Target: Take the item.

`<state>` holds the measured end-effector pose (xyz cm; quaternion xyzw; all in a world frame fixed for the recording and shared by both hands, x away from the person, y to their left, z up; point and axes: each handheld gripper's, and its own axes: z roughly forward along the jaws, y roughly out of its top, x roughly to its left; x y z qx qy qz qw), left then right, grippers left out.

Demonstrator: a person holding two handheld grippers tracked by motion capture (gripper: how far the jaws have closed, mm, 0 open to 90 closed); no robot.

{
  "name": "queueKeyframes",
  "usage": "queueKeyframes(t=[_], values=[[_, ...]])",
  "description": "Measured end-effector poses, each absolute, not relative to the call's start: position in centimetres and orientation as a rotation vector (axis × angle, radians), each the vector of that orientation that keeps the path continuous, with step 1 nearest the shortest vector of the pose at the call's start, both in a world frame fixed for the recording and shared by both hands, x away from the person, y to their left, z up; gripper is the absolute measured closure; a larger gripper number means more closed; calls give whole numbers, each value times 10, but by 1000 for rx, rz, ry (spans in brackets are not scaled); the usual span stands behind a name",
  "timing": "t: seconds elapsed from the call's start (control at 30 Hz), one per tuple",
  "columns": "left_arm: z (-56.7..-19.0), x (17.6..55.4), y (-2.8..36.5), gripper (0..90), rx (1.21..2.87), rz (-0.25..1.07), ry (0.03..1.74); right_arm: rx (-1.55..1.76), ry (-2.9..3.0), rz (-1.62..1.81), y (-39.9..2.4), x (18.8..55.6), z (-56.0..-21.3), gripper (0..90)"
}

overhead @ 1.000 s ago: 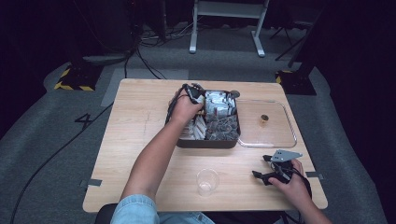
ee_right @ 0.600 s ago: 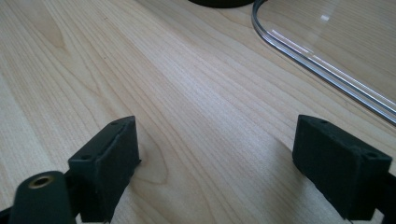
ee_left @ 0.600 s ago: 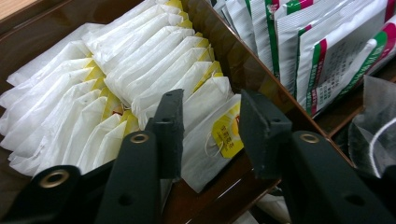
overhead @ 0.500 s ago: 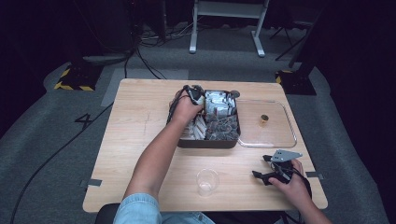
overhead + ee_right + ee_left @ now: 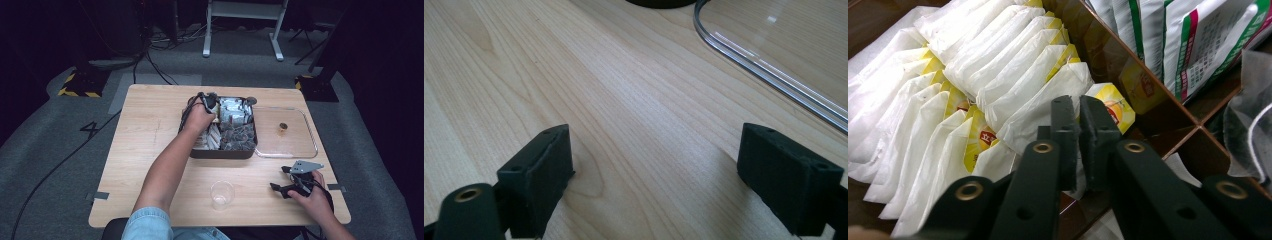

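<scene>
Since the jaws meet on a limp, light paper tea bag (image 5: 1040,107), the left tool (image 5: 1079,127) is best pinched at its edge; the right tool (image 5: 669,175) is held wide, empty.

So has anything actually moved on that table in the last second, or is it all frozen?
Nothing has visibly changed. The left gripper stays down in the dark compartment box among the tea bags, its jaws nearly closed. The right gripper still rests open on the table, and the plastic cup and clear lid sit where they were.

High view looks down on the counter (image 5: 150,145); left tool's camera sits close above the box (image 5: 1168,120), right's skims the counter.
</scene>
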<state>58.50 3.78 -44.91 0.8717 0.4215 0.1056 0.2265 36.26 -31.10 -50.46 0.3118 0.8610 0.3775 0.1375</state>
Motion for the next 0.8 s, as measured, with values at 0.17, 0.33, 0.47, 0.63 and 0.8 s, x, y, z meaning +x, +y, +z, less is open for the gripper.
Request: queueKeyframes(t=[0.17,0.33,0.47,0.63,0.8], values=[[-447,584,38,899,2419,295,1126,900,2490,1092,-311,363,-505,147],[-441,582,36,900,2429,330,1093,901,2490,1092,-311,363,-505,147],[-437,581,36,900,2425,335,1083,900,2490,1092,-311,363,-505,147],[-426,581,39,900,2400,328,1071,900,2490,1092,-311,363,-505,147],[-419,579,43,900,2370,327,1063,900,2490,1092,-311,363,-505,147]])
